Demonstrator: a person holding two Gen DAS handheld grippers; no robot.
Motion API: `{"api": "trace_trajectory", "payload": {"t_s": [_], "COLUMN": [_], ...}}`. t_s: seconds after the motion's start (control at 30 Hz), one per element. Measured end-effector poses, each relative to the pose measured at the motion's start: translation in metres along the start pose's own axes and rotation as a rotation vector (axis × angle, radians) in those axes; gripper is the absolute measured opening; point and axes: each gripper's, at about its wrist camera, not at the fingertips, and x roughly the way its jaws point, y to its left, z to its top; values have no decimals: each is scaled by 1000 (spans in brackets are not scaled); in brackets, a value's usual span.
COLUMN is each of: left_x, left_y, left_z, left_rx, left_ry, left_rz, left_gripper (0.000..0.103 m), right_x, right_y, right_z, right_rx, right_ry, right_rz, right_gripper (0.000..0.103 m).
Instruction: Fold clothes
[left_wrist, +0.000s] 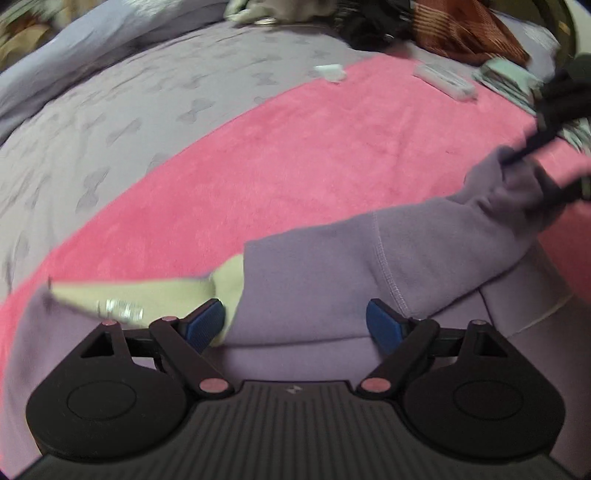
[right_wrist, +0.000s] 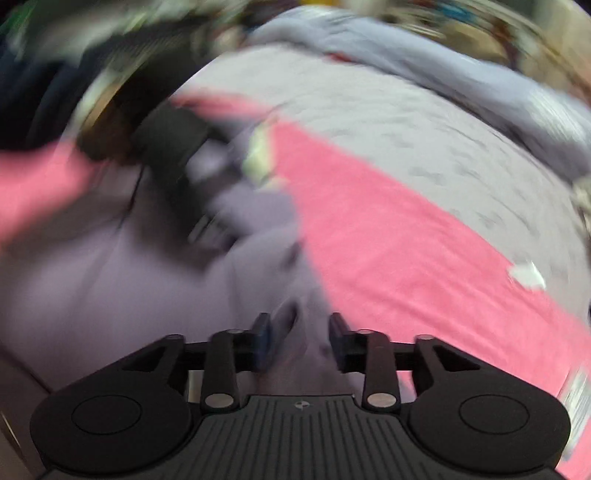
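Your left gripper (left_wrist: 295, 325) stands spread wide over the lavender sweatshirt (left_wrist: 332, 266) lying on the pink towel (left_wrist: 295, 147); your right gripper (right_wrist: 300, 339) pinches a fold of its fabric, pads partly closed, that view blurred.

Matte black left gripper (left_wrist: 295, 325): ribbed housing, two round side discs, pinkish pivot pins and blue ridged fingers (left_wrist: 205, 325). The right gripper (right_wrist: 300, 341) is built alike (silver pins, a small emblem on the ribbing).
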Motion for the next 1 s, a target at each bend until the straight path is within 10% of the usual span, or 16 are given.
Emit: {"api": "trace_trajectory", "payload": {"t_s": [0.2,0.4,0.43,0.5,0.8,1.0], "left_x": [-5,-20,-20,-21,-30,-37], "left_y": [-11,-9,-9,-10,-9,-6], "left_z": [-19,-32,-33,-34,-46,-46], "left_rx": [-99,-147,-153,-158,-256,-343], "left_ry": [-33,-62,-67,-80,-132,-155], "left_rz": [47,64,67,76,98,107], "left_gripper": [89,89,89,90,90,90], "right_x": [29,111,120,132,96,122], "right_y": [-59,-20,-13,-8,5,11], "right_z": [60,101,102,100,109,128], "right_rx": [312,139,114,136,14,-237], "right_ry": [-115,42,66,105,14,-4], "right_rz": [210,261,248,221,65,-200], "right_gripper": [60,59,57,17,8,8]}}
